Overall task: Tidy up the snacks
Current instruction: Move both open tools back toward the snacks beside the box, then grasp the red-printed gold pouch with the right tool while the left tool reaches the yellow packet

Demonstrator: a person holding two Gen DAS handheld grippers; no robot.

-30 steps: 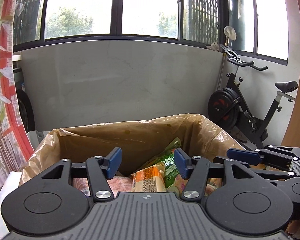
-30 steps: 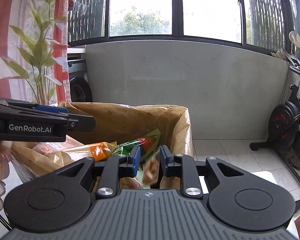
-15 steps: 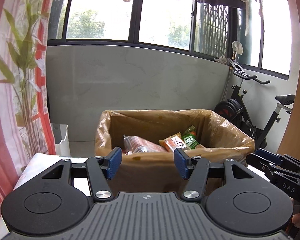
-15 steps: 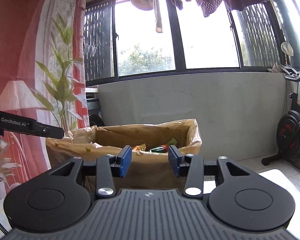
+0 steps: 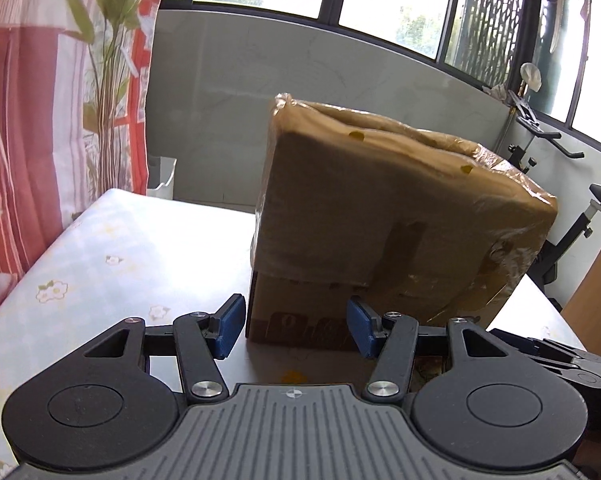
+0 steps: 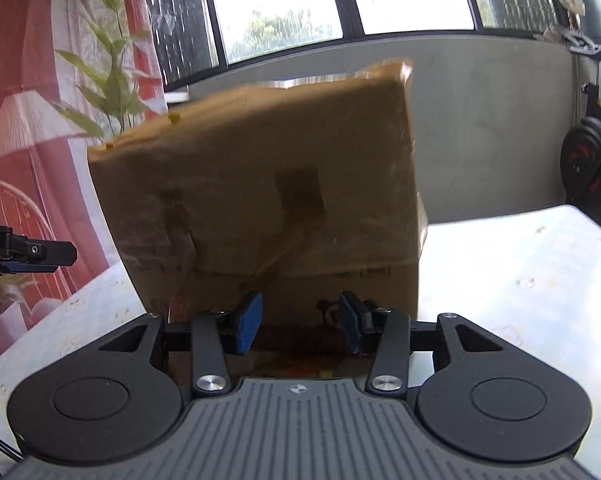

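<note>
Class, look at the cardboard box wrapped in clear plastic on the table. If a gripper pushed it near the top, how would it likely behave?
The cardboard box stands tall, so a high push might tip it. Its glossy plastic wrap looks slippery. Its flat walls look fairly stiff.

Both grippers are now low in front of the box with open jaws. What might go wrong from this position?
1. The right hand-held gripper, whose jaws have just been opening with nothing between them, sits close to the box; a forward push might shove it along the table.
2. The left hand-held gripper is beside the right one, so they might collide.
3. From this low, the box's inside is hidden, so reaching in blind might miss the snacks.
</note>
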